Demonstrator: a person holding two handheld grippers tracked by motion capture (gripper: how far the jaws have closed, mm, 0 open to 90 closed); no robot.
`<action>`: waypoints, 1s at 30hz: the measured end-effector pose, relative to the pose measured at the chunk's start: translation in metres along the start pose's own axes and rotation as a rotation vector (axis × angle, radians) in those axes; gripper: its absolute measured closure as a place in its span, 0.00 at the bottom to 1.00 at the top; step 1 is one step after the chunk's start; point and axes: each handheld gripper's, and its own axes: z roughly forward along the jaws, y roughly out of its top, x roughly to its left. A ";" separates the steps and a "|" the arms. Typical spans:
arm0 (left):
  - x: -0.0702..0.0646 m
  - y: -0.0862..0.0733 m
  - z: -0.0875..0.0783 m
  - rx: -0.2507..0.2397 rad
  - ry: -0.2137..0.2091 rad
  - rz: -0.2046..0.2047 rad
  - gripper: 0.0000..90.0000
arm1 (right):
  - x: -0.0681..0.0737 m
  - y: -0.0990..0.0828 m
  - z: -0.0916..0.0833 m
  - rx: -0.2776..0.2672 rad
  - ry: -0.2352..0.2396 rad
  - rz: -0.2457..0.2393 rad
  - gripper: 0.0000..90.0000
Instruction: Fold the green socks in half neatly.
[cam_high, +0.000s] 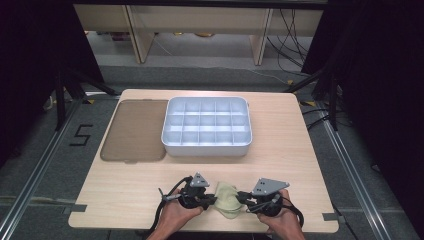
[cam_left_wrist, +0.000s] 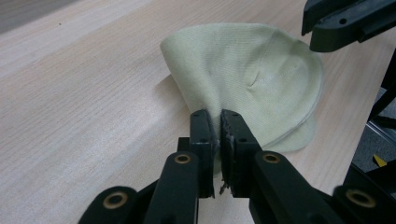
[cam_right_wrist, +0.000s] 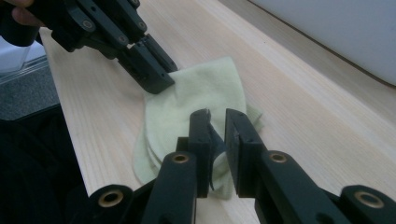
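Both your grippers are clamped on the cloth (cam_high: 228, 201) at the table's (cam_high: 280, 165) near edge — left gripper (cam_left_wrist: 219, 122) on one side, right gripper (cam_right_wrist: 217, 122) on the opposite. Grasping looks done; carrying it to the tray (cam_high: 206, 148), lid (cam_high: 134, 131) beside, probably remains.

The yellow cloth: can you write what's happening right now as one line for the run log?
left tongs: shut on yellow cloth | right tongs: shut on its opposite edge | cloth: bunched at near table edge | divided tray: untouched
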 end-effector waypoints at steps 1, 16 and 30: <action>0.000 0.000 0.000 -0.002 0.002 0.009 0.93 | 0.001 0.000 0.001 0.001 0.010 0.008 0.90; 0.003 0.004 -0.009 0.014 0.029 0.041 0.93 | 0.026 0.010 0.036 0.027 0.112 -0.085 0.96; 0.002 0.006 -0.018 0.026 0.043 0.099 0.93 | 0.015 0.015 0.045 0.016 0.084 -0.070 0.97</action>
